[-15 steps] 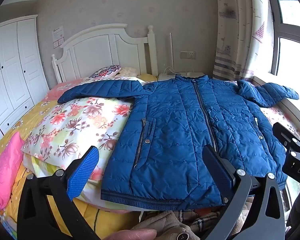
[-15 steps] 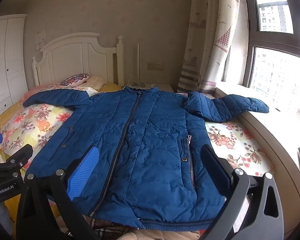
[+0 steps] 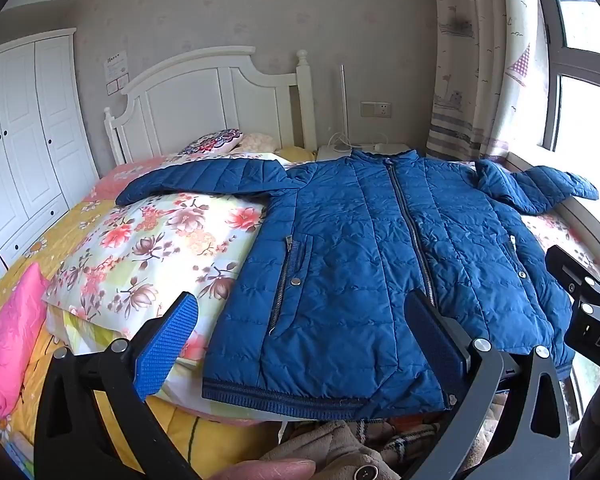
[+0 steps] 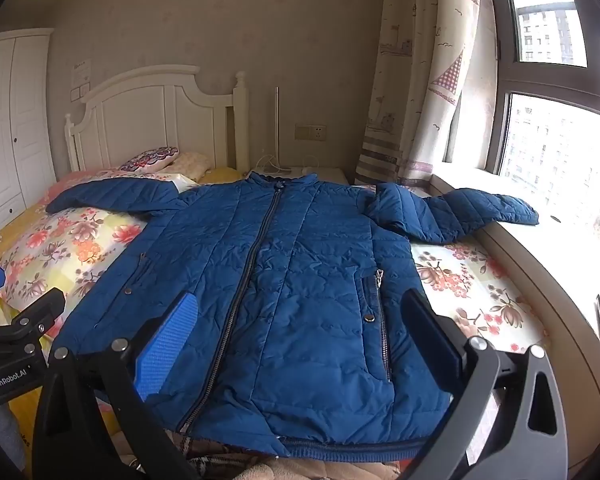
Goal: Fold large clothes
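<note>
A blue quilted jacket (image 3: pixel 364 264) (image 4: pixel 284 280) lies flat and zipped on the bed, front up, collar toward the headboard. One sleeve stretches left over a floral pillow (image 3: pixel 160 248); the other sleeve (image 4: pixel 460 212) reaches onto the windowsill. My left gripper (image 3: pixel 300 320) hovers open above the jacket's near hem, left of the zipper, nothing between its fingers. My right gripper (image 4: pixel 296 320) is likewise open above the hem, around the zipper and right pocket. Each gripper shows at the edge of the other's view.
A white headboard (image 3: pixel 220 96) and wardrobe (image 3: pixel 24 136) stand at the back and left. A pink pillow (image 3: pixel 12 336) lies at the left. Window and curtain (image 4: pixel 420 80) border the right side. Plaid and tan clothes (image 3: pixel 360 448) sit below the hem. A fingertip (image 3: pixel 268 470) shows at the bottom edge.
</note>
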`<state>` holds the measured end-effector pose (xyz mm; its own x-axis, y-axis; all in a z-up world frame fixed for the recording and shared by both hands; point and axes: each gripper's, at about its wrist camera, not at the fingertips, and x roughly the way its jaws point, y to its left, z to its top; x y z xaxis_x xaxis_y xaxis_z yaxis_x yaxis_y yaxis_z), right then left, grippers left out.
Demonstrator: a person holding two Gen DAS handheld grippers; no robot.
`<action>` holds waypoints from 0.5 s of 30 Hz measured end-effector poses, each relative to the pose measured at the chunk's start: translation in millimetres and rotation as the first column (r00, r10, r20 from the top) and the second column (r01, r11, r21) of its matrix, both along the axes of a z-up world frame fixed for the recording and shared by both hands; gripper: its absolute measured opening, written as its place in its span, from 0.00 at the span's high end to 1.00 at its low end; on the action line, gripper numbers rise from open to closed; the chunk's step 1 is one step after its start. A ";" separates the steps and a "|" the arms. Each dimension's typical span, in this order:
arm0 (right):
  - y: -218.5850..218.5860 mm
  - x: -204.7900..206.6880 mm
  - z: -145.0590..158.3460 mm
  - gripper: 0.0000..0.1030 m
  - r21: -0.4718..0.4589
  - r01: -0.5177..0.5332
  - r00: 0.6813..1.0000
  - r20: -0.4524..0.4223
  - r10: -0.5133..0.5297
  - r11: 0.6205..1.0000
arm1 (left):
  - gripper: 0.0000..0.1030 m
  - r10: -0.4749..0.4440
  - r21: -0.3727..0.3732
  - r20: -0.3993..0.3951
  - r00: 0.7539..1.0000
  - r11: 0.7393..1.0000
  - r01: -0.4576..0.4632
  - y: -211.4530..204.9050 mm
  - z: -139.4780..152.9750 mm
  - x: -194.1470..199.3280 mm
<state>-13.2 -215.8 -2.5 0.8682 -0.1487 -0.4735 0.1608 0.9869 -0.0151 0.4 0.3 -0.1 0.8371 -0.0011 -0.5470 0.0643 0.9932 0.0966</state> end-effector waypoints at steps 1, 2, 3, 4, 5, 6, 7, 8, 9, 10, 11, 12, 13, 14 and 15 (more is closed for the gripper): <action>0.4 0.0 -0.3 0.02 -0.001 0.000 1.000 -0.001 0.000 1.000 | 0.04 0.001 0.000 -0.001 1.000 1.000 -0.001 0.2 -0.2 0.3; 0.9 -0.1 -0.5 0.02 -0.002 -0.001 1.000 -0.002 0.001 1.000 | 0.04 0.002 -0.001 -0.002 1.000 1.000 -0.002 0.3 -0.4 0.7; 1.3 -0.1 -0.8 0.02 -0.002 -0.002 1.000 -0.003 0.002 1.000 | 0.04 0.003 -0.002 -0.004 1.000 1.000 -0.003 0.4 -0.7 1.2; 1.6 -0.2 -0.9 0.02 -0.003 -0.002 1.000 -0.005 0.002 1.000 | 0.04 0.004 -0.003 -0.006 1.000 1.000 -0.004 2.1 -0.1 0.8; 1.0 0.4 -3.3 0.02 -0.003 -0.002 1.000 -0.005 0.002 1.000 | 0.04 0.003 -0.004 -0.007 1.000 1.000 -0.003 1.7 -0.5 1.4; 1.0 0.3 -3.3 0.02 -0.003 -0.001 1.000 -0.005 0.001 1.000 | 0.04 0.002 -0.005 -0.008 1.000 1.000 -0.002 2.6 -1.7 1.9; 0.9 0.3 -3.4 0.02 -0.003 -0.002 1.000 -0.005 0.002 1.000 | 0.04 0.002 -0.004 -0.007 1.000 1.000 -0.002 2.2 -1.7 3.2; 0.8 0.3 -3.6 0.02 -0.003 -0.003 1.000 -0.006 0.003 1.000 | 0.04 0.002 -0.005 -0.007 1.000 1.000 -0.002 2.6 -1.7 3.2; 1.6 0.7 -2.3 0.02 -0.003 -0.003 1.000 -0.006 0.003 1.000 | 0.04 0.002 -0.006 -0.008 1.000 1.000 -0.002 2.8 -1.9 3.2; 1.6 0.8 -2.6 0.02 -0.003 -0.003 1.000 -0.007 0.003 1.000 | 0.04 0.004 -0.005 -0.008 1.000 1.000 -0.004 2.8 -2.1 3.1; 1.5 0.6 -2.5 0.02 -0.002 -0.003 1.000 -0.008 0.003 1.000 | 0.04 0.005 -0.005 -0.009 1.000 1.000 -0.005 2.8 -3.2 2.1; 1.3 0.4 -2.4 0.02 -0.002 -0.003 1.000 -0.009 0.003 1.000 | 0.04 0.004 -0.006 -0.010 1.000 1.000 -0.005 3.1 -3.5 1.9; 1.1 0.1 -2.1 0.02 -0.002 -0.003 1.000 -0.008 0.003 1.000 | 0.04 0.003 -0.006 -0.010 1.000 1.000 -0.003 3.0 -3.7 1.8; 0.9 -0.2 -1.8 0.02 -0.001 -0.003 1.000 -0.008 0.003 1.000 | 0.04 0.003 -0.005 -0.009 1.000 1.000 -0.003 3.8 -5.2 2.2; 2.9 1.5 -3.4 0.02 -0.002 -0.004 1.000 -0.009 0.004 1.000 | 0.04 0.004 -0.005 -0.010 1.000 1.000 -0.004 3.8 -5.1 2.5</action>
<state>-11.7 -212.9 -5.9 0.8643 -0.1462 -0.4813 0.1566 0.9875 -0.0187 2.9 4.1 -5.3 0.8316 -0.0009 -0.5554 0.0616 0.9940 0.0905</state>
